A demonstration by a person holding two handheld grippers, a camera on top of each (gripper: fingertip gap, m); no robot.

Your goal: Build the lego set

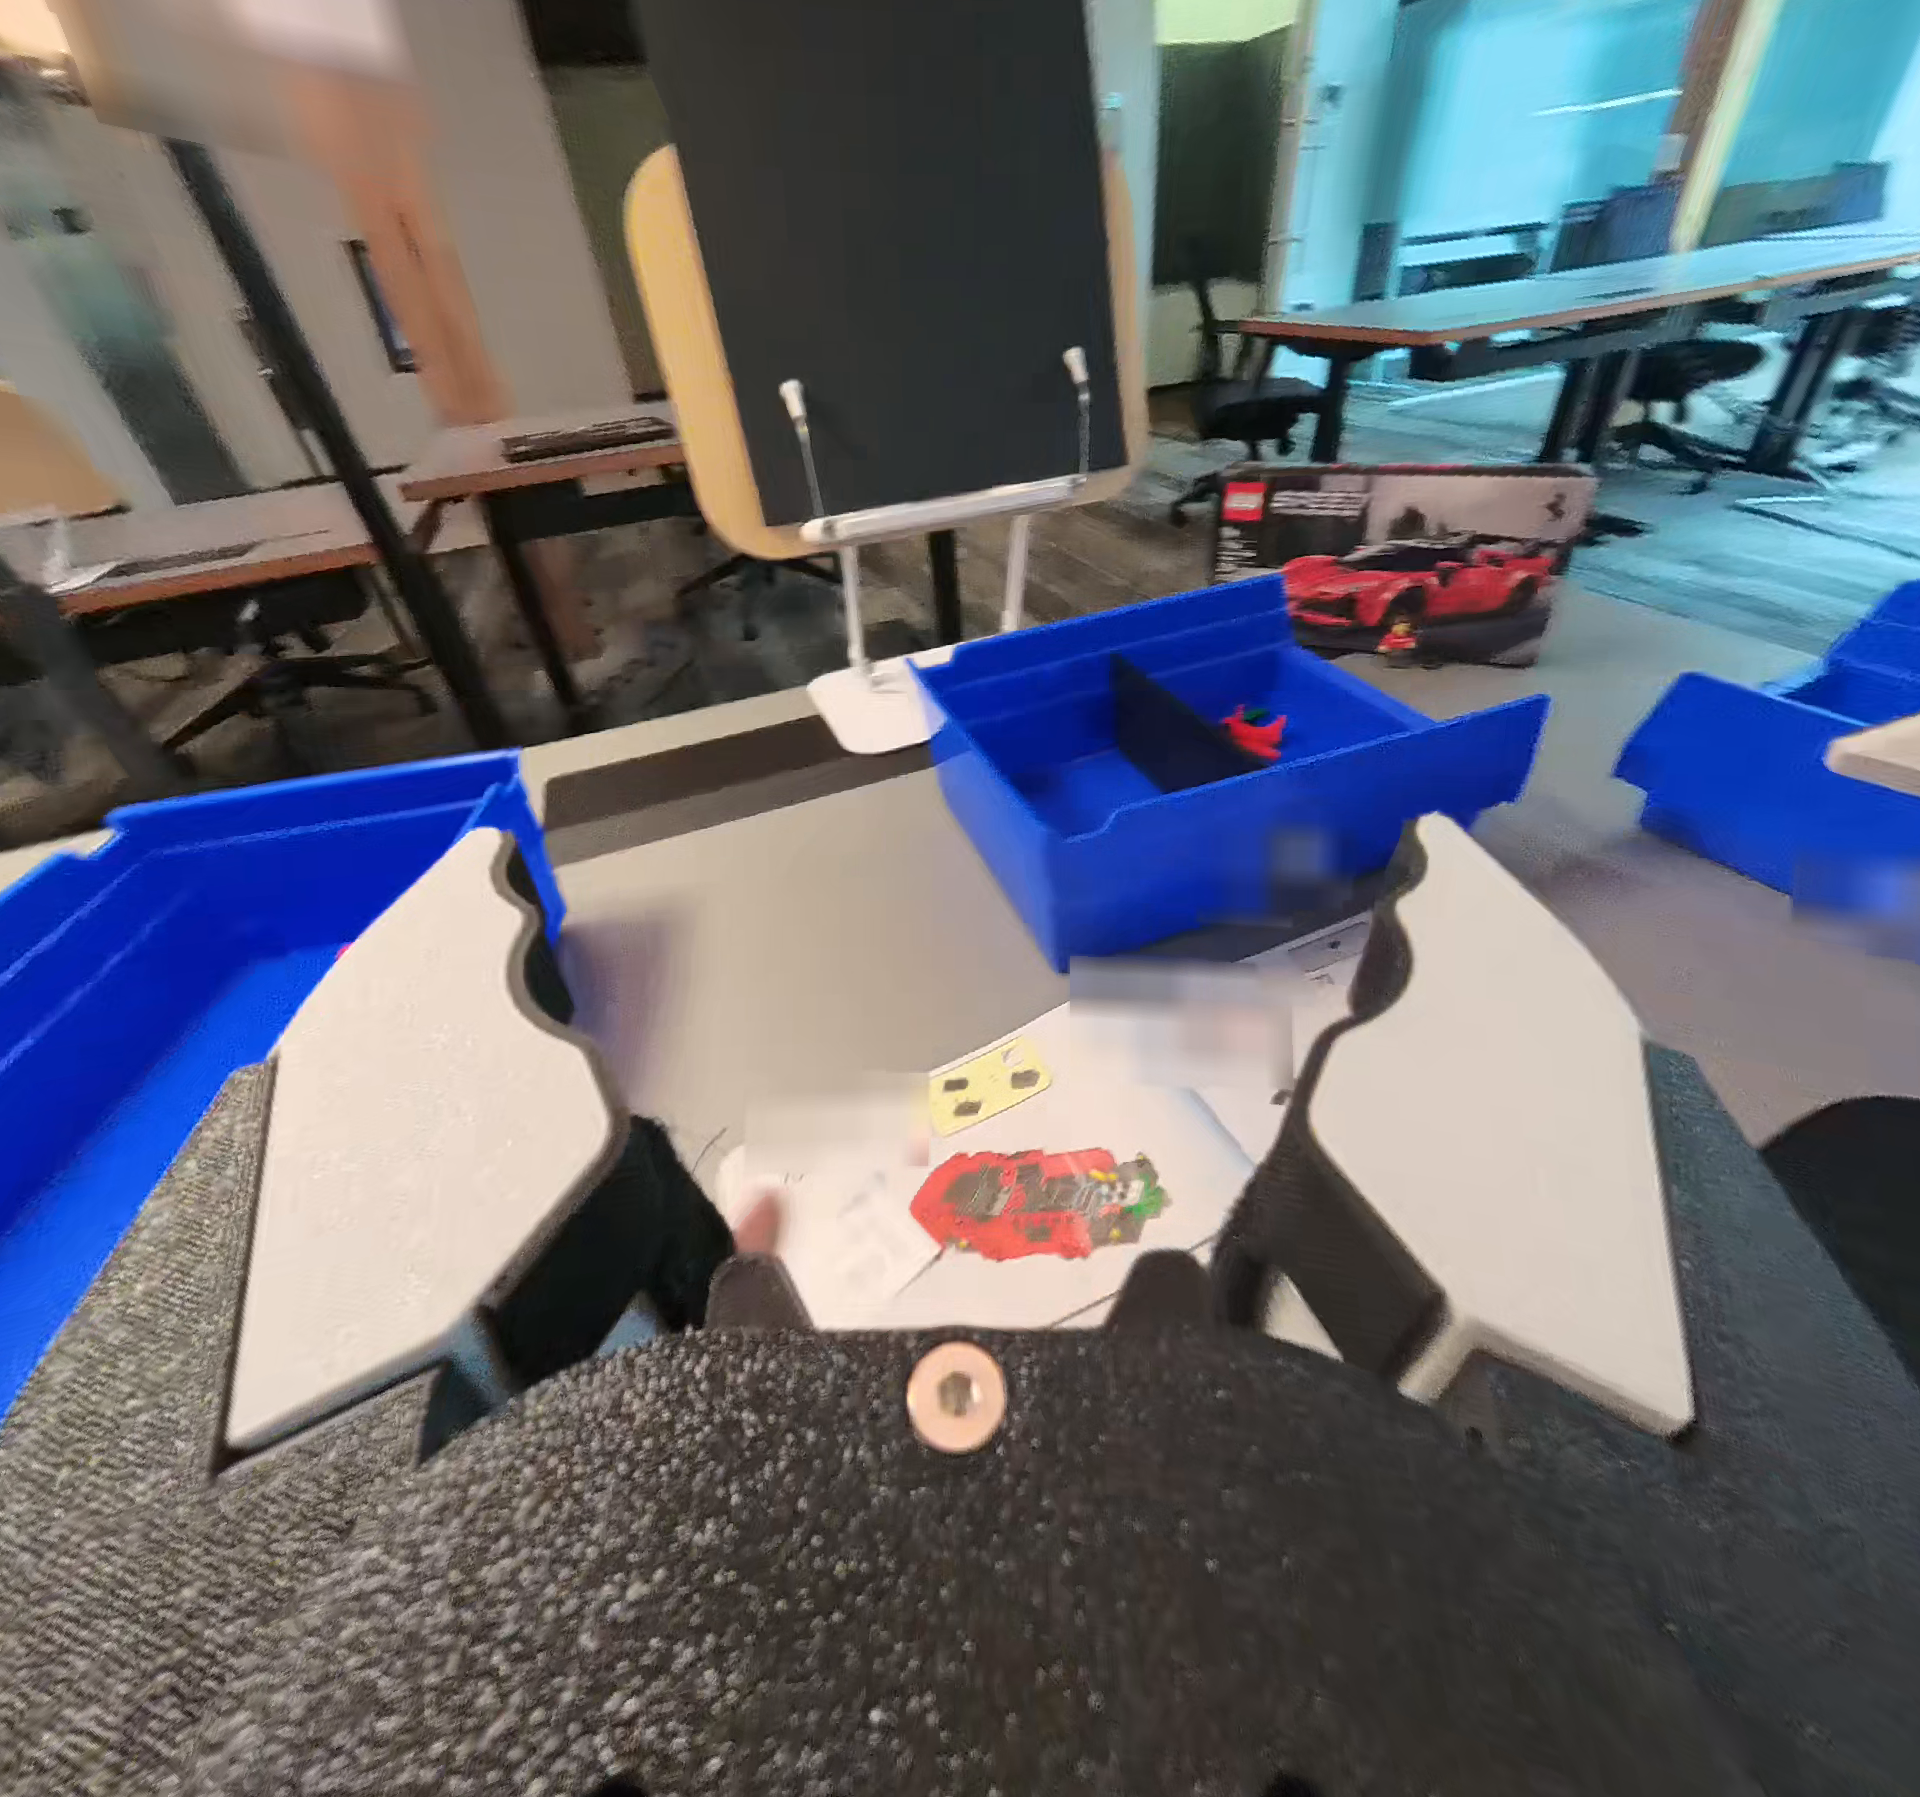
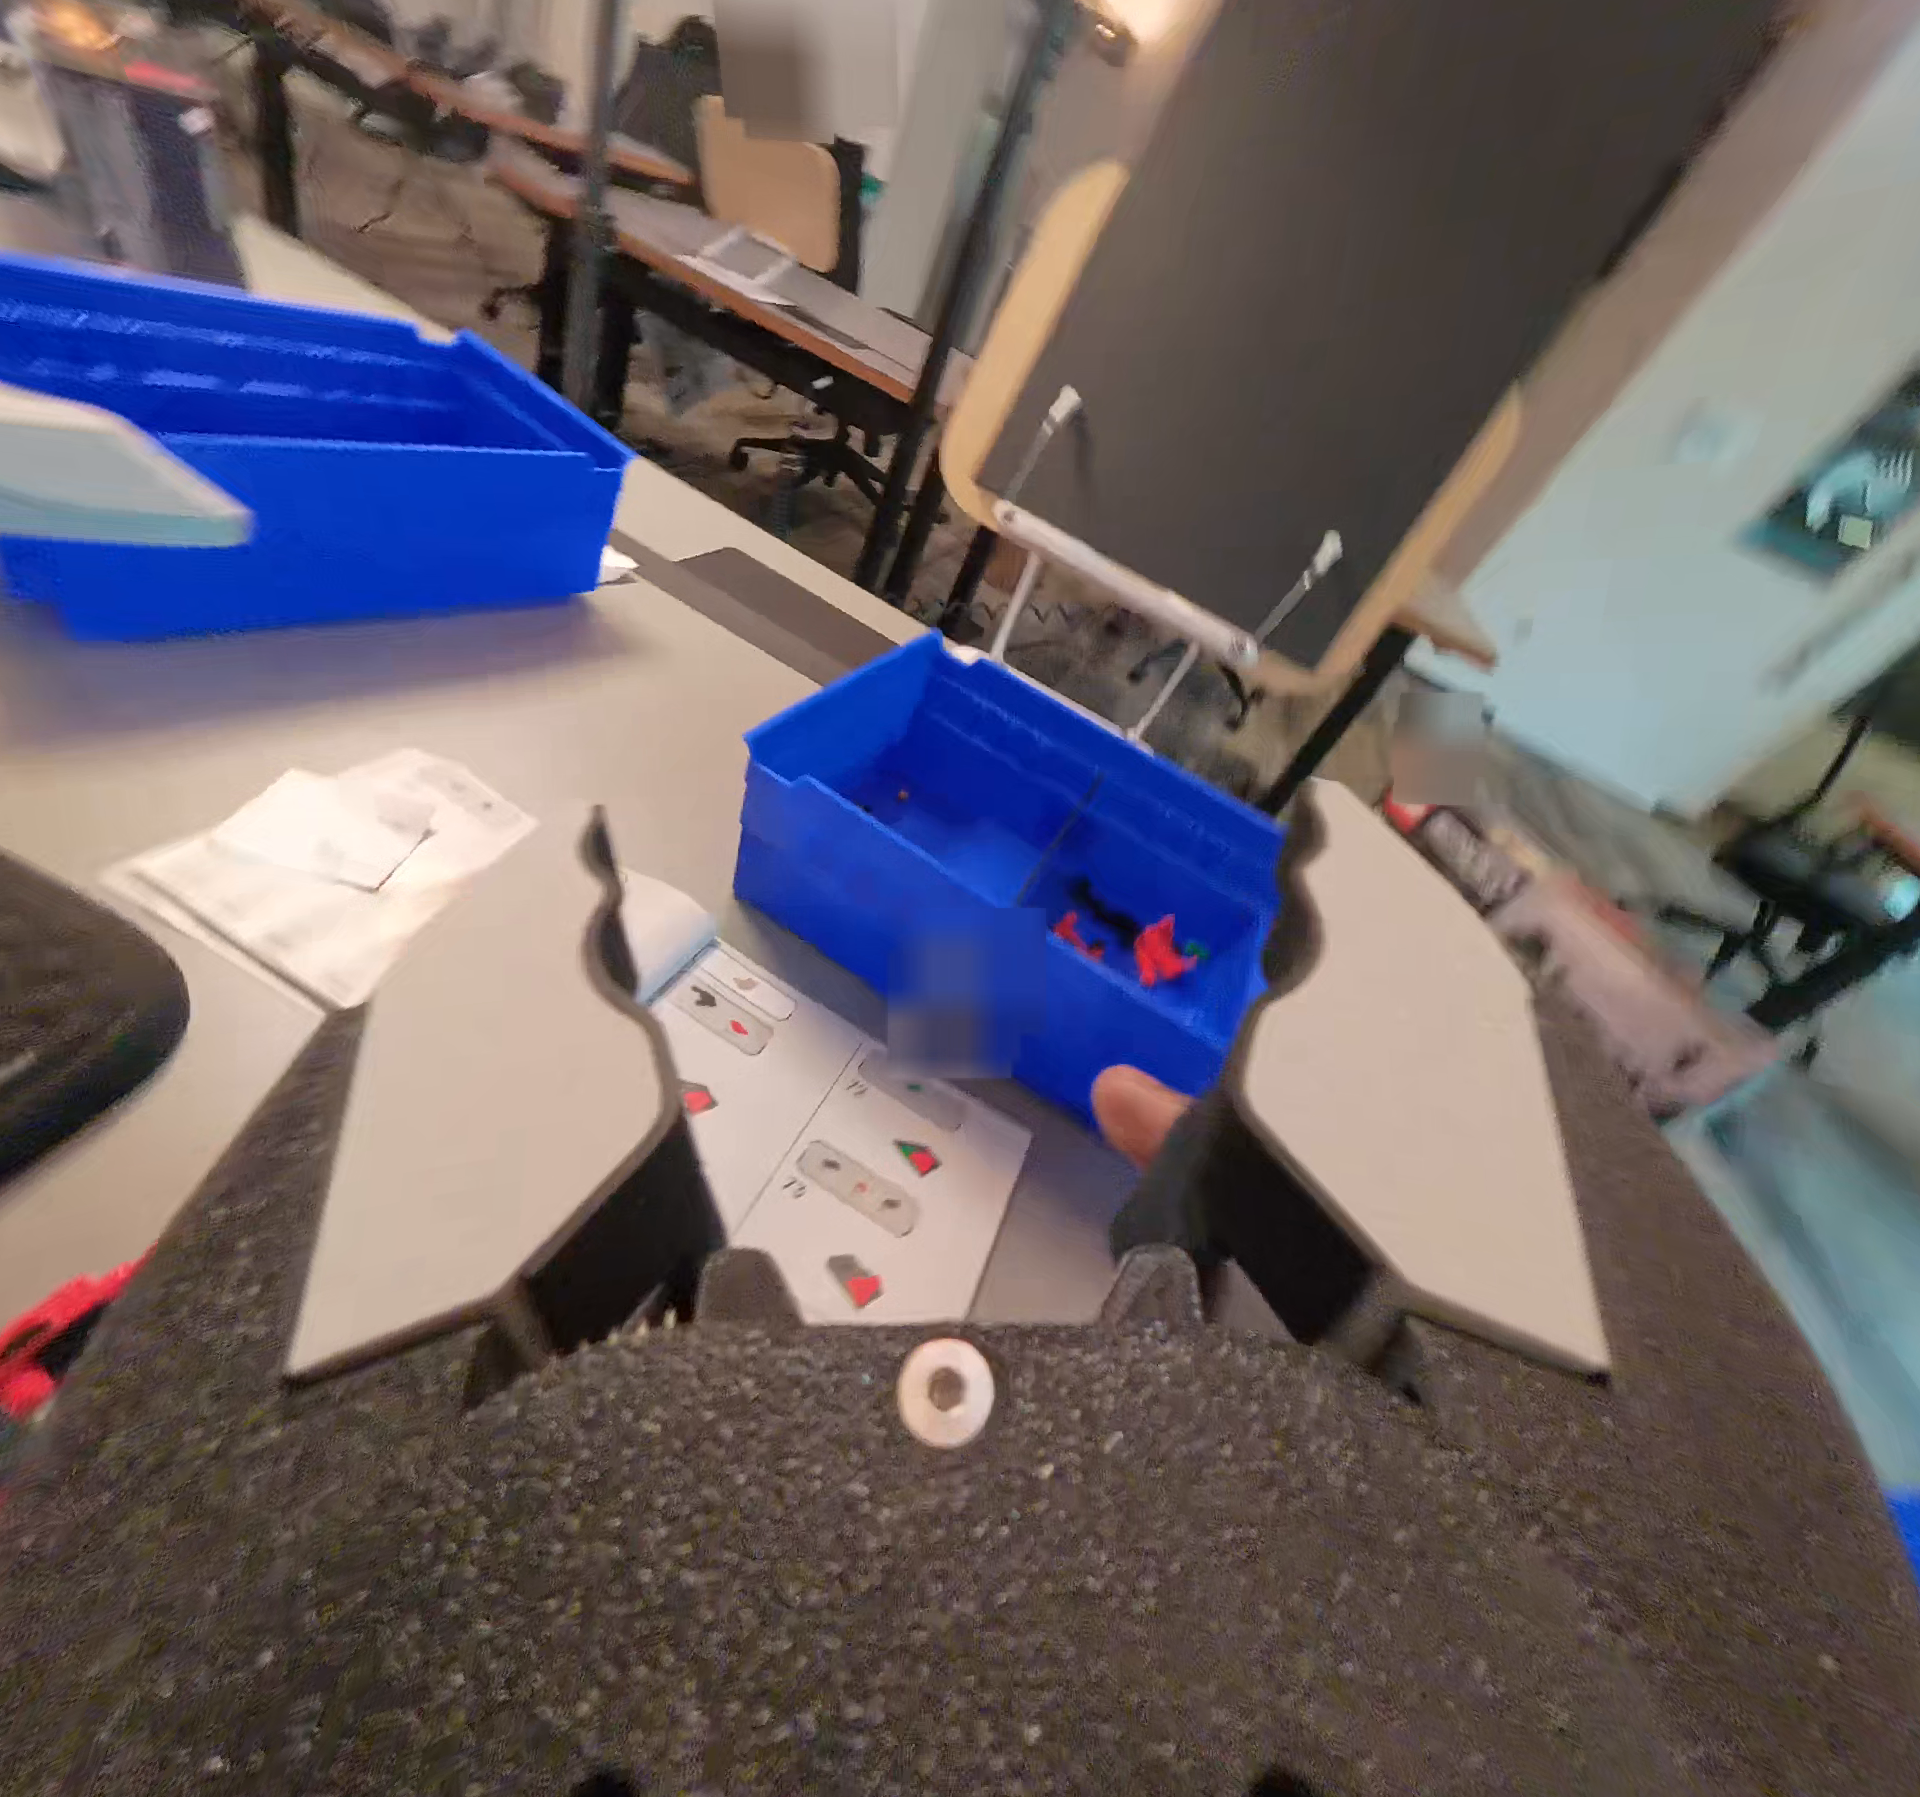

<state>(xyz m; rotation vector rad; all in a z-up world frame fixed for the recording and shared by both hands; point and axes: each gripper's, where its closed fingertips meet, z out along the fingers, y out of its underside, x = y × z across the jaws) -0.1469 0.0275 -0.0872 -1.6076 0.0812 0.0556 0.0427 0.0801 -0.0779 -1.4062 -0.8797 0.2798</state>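
My left gripper (image 1: 961, 843) is open and empty above the grey table (image 1: 790, 916). Between its fingers lies the white instruction booklet (image 1: 1164, 1155) with a picture of a red car and a small yellow card (image 1: 987, 1087). A small blue bin (image 1: 1195, 812) with a black divider holds red pieces (image 1: 1252, 731). My right gripper (image 2: 951, 812) is open and empty, over the booklet page (image 2: 862, 1176) and just in front of the same bin (image 2: 935, 874), whose right compartment holds red and black pieces (image 2: 1138, 947). A red Lego build (image 2: 52, 1332) shows at the lower left edge.
A large blue bin (image 1: 156, 968) stands at the left, also in the right wrist view (image 2: 364, 500). More blue bins (image 1: 1766, 791) stand right. The Lego box (image 1: 1403, 552) and a black board on a stand (image 1: 883, 189) stand behind. Loose papers (image 2: 312, 874) lie left. A fingertip (image 2: 1132, 1113) shows. From either gripper's tips it is about 20 centimetres to the red Lego build (image 2: 52, 1332).
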